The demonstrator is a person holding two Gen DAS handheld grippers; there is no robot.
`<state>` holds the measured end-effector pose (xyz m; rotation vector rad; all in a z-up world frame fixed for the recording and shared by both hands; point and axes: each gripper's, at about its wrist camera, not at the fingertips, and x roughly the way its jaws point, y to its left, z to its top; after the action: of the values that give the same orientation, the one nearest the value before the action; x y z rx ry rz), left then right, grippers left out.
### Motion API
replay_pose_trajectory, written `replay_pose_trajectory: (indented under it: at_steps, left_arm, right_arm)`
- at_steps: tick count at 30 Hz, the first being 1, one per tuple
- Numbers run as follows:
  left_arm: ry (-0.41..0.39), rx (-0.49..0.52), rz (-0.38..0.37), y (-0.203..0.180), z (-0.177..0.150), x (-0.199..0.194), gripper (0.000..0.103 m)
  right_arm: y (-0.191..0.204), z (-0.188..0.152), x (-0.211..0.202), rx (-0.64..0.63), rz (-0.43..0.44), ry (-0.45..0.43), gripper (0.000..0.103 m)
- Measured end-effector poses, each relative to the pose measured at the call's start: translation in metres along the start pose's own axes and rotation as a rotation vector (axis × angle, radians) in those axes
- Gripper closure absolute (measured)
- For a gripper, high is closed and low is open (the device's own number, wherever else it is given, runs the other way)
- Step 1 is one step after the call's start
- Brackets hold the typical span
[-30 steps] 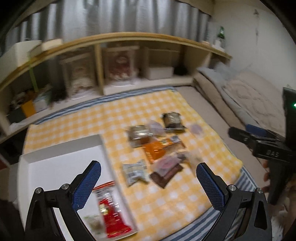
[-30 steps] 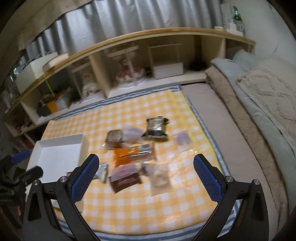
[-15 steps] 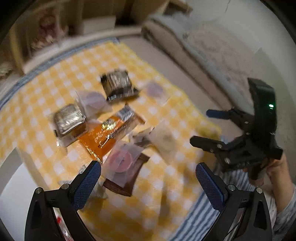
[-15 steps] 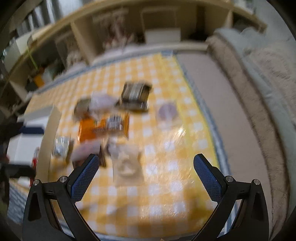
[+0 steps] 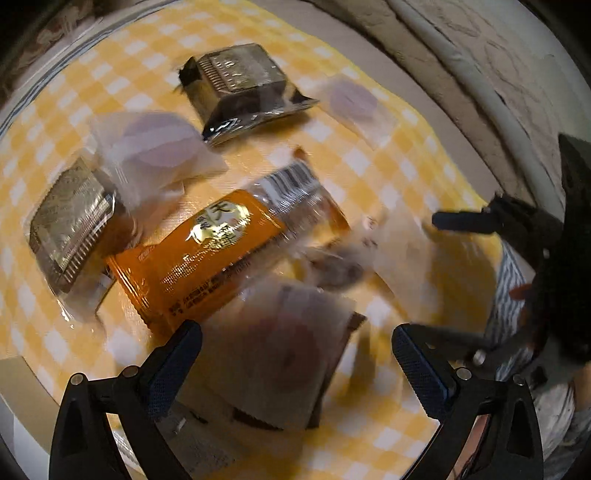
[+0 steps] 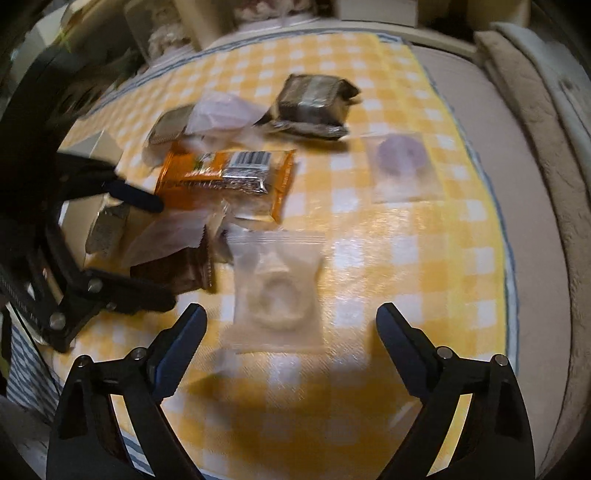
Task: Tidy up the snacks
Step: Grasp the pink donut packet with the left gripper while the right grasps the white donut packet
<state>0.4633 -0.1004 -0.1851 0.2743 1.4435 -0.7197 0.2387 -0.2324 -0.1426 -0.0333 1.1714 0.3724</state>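
Several snack packets lie on a yellow checked cloth (image 5: 373,439). An orange packet (image 5: 207,254) lies mid-pile and also shows in the right wrist view (image 6: 221,177). My left gripper (image 5: 295,362) is open, low over a translucent pink packet on a brown one (image 5: 280,365). My right gripper (image 6: 291,343) is open, just short of a clear packet with a pale ring (image 6: 277,291). Two dark foil packs (image 5: 240,85) (image 5: 70,225) and white-purple packets (image 5: 159,147) (image 6: 402,162) lie around.
A white box (image 5: 22,380) sits at the left edge of the cloth, its corner (image 6: 103,147) also in the right wrist view. Bedding (image 6: 546,147) runs along the right. Shelving (image 6: 258,14) stands behind the cloth. The other gripper's fingers (image 5: 465,221) reach in from the right.
Both grippers have dropped toward the cloth and closed in on the pile. The left one swung right, away from the white box. Both stay open.
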Motion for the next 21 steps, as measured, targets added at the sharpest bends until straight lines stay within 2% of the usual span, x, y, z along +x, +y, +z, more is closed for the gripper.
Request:
replay_pose_trajectory:
  at_steps: [4,6,10,12,14,15,18,21]
  left_arm:
    - [-0.006,-0.030,-0.049,0.017,0.007,0.001,0.001]
    - [0.001,-0.053,-0.086,0.027,0.009,0.001,0.003]
    - [0.003,-0.058,-0.049,0.027,0.003,-0.002,0.023]
    - [-0.003,-0.058,-0.013,0.029,0.005,-0.001,0.034]
    - [-0.007,-0.069,0.017,0.033,0.006,-0.001,0.054]
    - [-0.013,-0.078,0.021,0.035,0.008,-0.001,0.058]
    - [-0.037,-0.115,0.010,0.031,-0.002,0.000,0.058]
    - [-0.057,-0.118,0.046,0.020,-0.018,0.002,0.059]
  right_arm:
    - [0.010,0.001,0.012,-0.034,-0.012,0.021,0.022]
    - [0.010,0.001,0.017,-0.033,-0.027,0.038,0.035]
    - [0.011,0.001,0.018,-0.034,-0.052,0.057,0.050]
    - [0.008,0.002,0.017,-0.014,-0.031,0.067,0.052]
    - [0.007,0.003,0.016,-0.009,-0.026,0.077,0.053]
    - [0.006,0.003,0.015,-0.014,-0.030,0.081,0.053]
    - [0.002,0.001,0.009,-0.013,-0.035,0.079,0.055]
    - [0.000,-0.001,0.001,0.000,-0.030,0.067,0.055]
